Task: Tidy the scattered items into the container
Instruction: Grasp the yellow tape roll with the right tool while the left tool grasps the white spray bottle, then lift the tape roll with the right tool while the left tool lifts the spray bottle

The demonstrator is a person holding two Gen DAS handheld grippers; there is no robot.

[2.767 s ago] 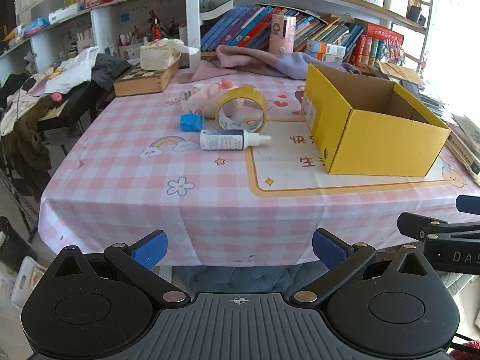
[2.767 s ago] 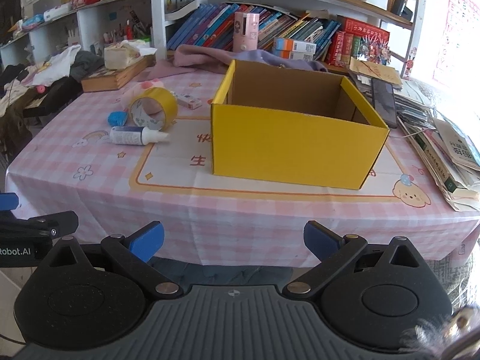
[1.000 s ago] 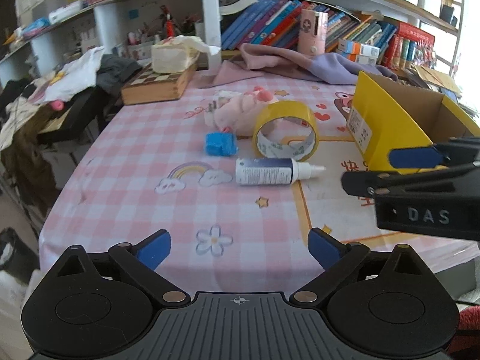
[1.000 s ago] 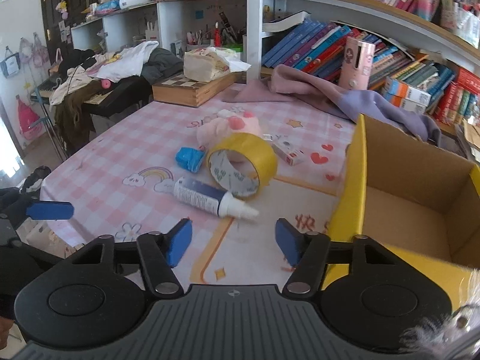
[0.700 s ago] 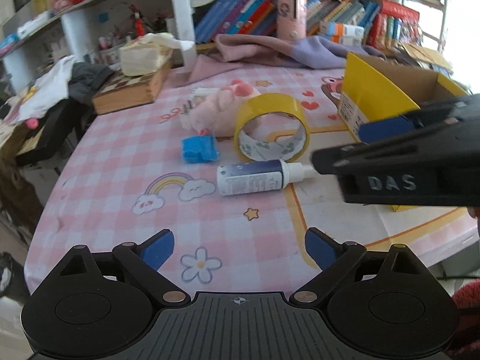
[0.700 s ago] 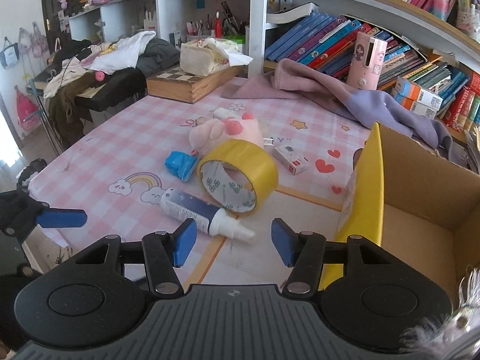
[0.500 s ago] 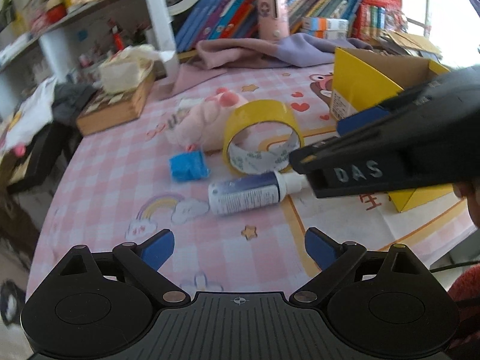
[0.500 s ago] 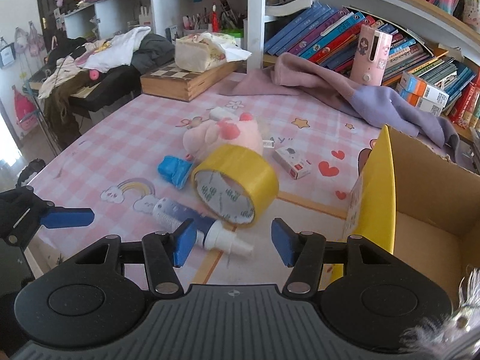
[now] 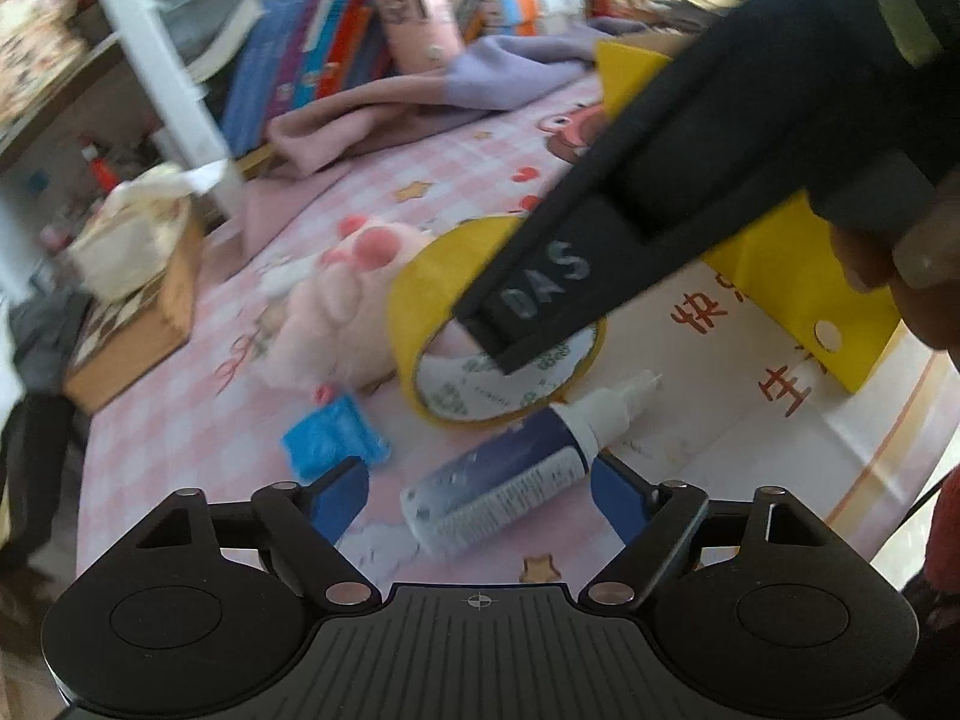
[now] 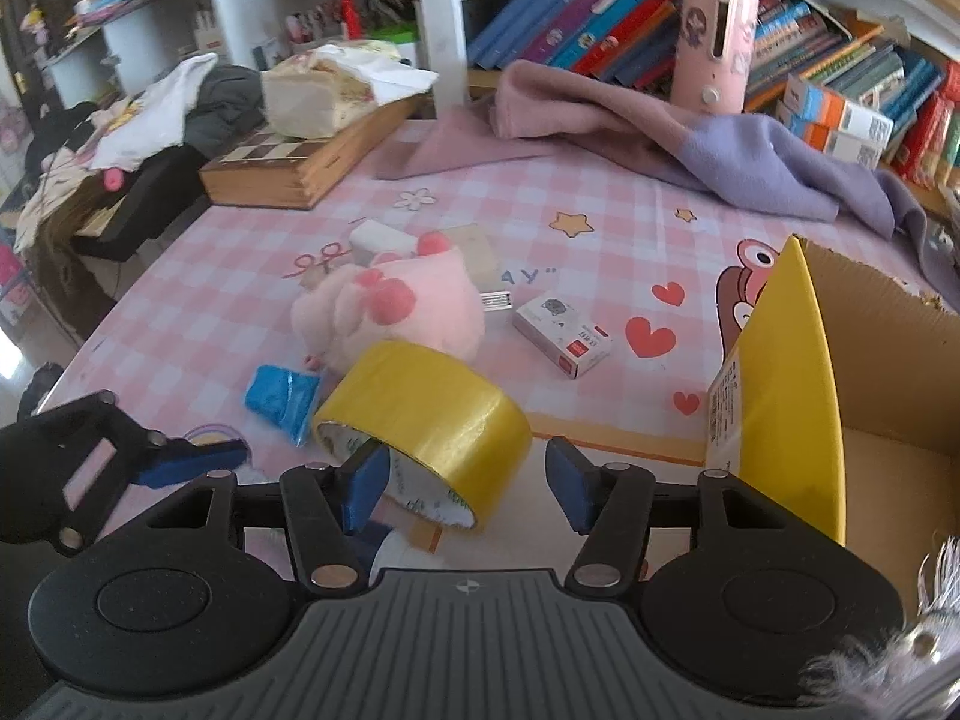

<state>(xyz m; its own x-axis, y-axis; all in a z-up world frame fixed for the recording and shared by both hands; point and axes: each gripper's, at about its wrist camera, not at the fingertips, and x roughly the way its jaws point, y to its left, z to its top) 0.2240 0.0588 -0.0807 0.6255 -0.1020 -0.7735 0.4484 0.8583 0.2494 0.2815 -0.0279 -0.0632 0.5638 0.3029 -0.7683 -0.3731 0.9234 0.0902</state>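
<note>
yellow tape and bottle both lined up

left gripper [image 9: 477, 495], jaws apart and just narrowing, straddles the lying bottle [image 9: 510, 480]; best centred on its body. right gripper [image 10: 465, 477], jaws apart, brackets the tape roll [image 10: 423, 426]; yellow box [image 10: 792, 372] waits beside.

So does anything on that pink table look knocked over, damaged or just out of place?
The spray bottle lies on its side. The yellow tape roll stands on edge, leaning against the pink plush toy. The yellow box has a ragged, torn back edge. Nothing looks spilled.
</note>
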